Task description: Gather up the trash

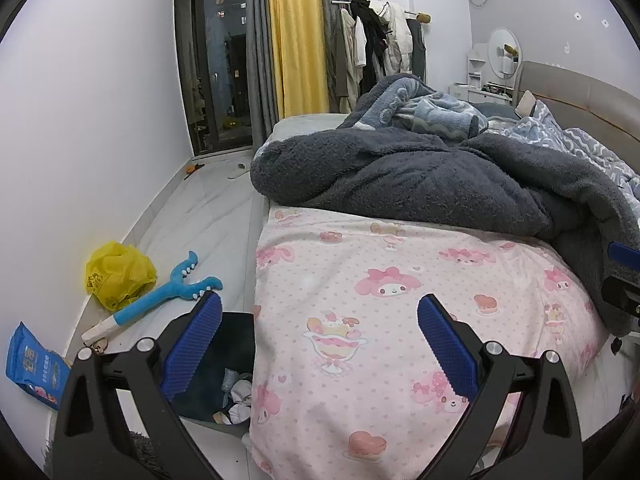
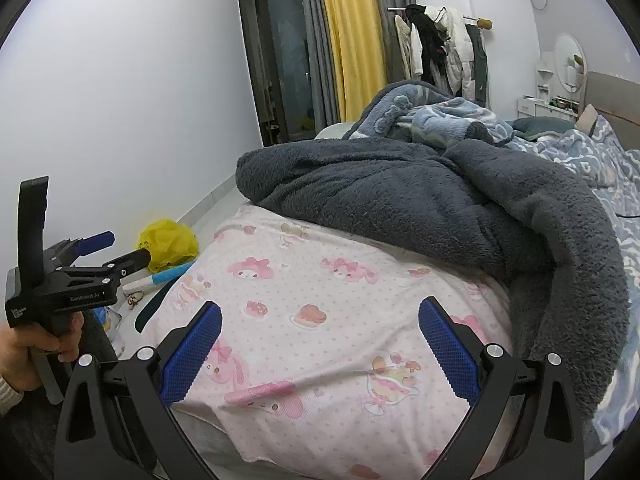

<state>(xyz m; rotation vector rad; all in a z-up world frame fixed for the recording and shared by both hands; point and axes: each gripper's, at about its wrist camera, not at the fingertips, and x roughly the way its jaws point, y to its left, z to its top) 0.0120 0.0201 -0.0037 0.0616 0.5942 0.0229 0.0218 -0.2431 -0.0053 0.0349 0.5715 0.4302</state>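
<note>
Bed [image 1: 360, 320] hides half of bin [image 1: 224, 368]; both claws wide, empty.

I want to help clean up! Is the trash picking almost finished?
Only partly. The dark bin by the bed already holds some crumpled scraps. Both grippers, the left hand-held gripper and right hand-held gripper, are open and empty. Still on the floor: a yellow plastic bag and a blue packet.

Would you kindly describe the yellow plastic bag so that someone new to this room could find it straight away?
Start at the bed with the pink cartoon sheet and look at the floor strip between it and the white wall. The yellow plastic bag lies crumpled against that wall, beside a blue plush toy. It is the only yellow thing on the floor there.
</note>
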